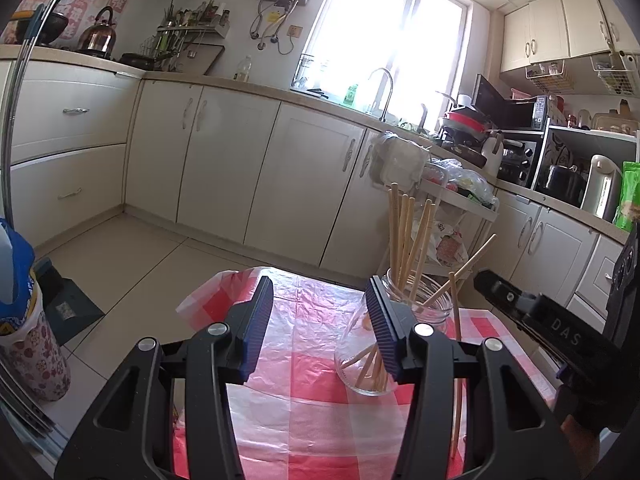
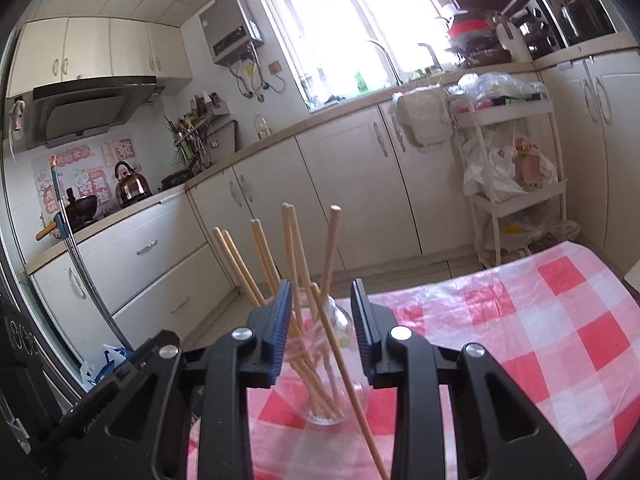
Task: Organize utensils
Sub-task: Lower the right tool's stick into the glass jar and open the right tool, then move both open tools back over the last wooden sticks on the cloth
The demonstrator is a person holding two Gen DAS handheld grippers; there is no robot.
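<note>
Upright on the bench [image 1: 304, 396], with its red-checked plastic cover, stands a clear glass jar [image 2: 324, 396] holding a loose bundle of wooden chopsticks [image 1: 404, 236] fanned out above its rim. One chopstick [image 2: 348, 380] leans outside the jar, between the right gripper [image 2: 320, 320] fingers, which stand apart. The left gripper [image 1: 318, 320] fingers are spread wide, gripping nothing.

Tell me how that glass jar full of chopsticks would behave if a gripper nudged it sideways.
The glass jar probably tips easily: the chopsticks stand tall and lean outward, raising its weight. It may also slide, since the plastic checked tablecloth looks glossy. Being clear glass, it would likely break if it fell.
</note>
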